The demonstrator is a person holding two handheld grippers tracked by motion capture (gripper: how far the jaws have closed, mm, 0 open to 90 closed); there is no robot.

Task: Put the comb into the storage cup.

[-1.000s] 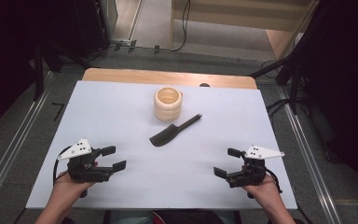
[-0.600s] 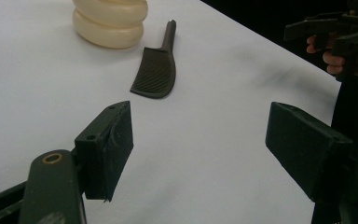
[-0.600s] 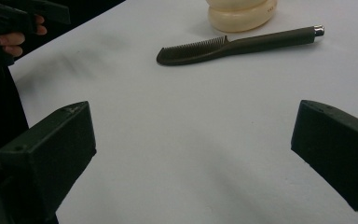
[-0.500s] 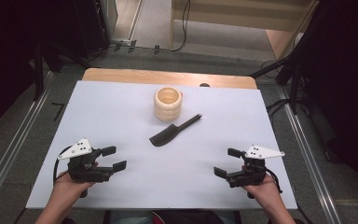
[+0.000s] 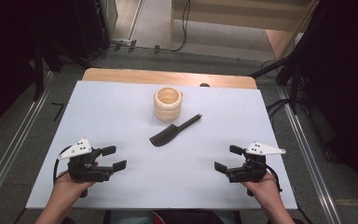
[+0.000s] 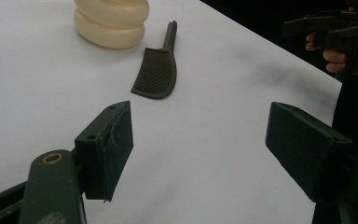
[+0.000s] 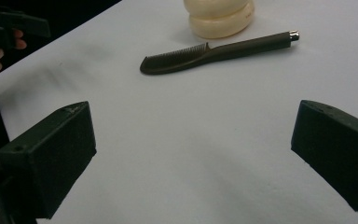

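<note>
Left gripper: my jaws apart, holding nothing — low over the white table, near edge.
Right gripper: likewise spread, empty.
Comb: flat at mid-table, just beside the cream ribbed cup — well apart from both grippers.

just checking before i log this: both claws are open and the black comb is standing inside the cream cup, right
Not quite. The black comb is not in the cream cup; it lies flat on the white table just in front of the cup, as the high view shows. The rest holds: the left claw and the right claw are both open.
</note>
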